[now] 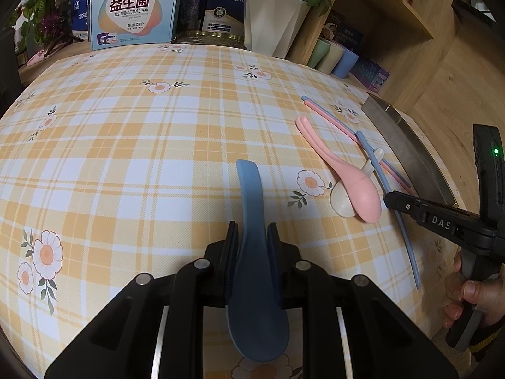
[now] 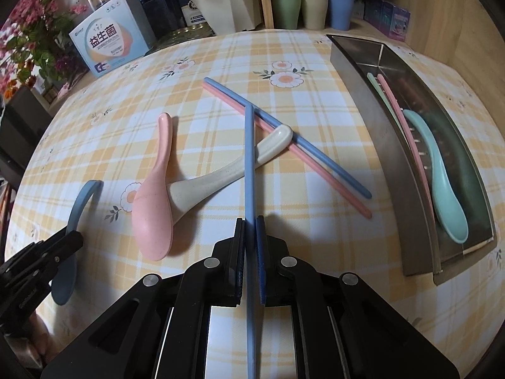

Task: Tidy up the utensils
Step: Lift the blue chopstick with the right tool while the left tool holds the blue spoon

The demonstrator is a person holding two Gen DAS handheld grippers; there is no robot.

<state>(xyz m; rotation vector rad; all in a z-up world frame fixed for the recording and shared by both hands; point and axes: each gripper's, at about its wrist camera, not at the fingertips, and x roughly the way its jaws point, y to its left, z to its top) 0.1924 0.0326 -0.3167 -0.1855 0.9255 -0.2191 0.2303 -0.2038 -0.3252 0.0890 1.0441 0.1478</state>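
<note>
My left gripper (image 1: 252,232) is shut on a blue spoon (image 1: 249,189), its handle pointing away over the checked tablecloth. My right gripper (image 2: 251,230) is shut on a blue chopstick (image 2: 249,158) whose far end lies across a cream spoon (image 2: 221,180). A pink spoon (image 2: 154,208) rests bowl-down over the cream spoon's bowl. A second blue chopstick (image 2: 315,154) and a pink chopstick (image 2: 315,170) lie side by side under the cream handle. The steel tray (image 2: 372,126) on the right holds a teal spoon (image 2: 445,189) and two chopsticks (image 2: 397,104).
Three pastel cups (image 2: 312,6) stand behind the tray under a wooden shelf (image 1: 378,15). A white planter (image 1: 274,22) with red flowers and a printed box (image 2: 107,44) line the table's far edge. A hand (image 1: 473,290) grips the right tool's handle.
</note>
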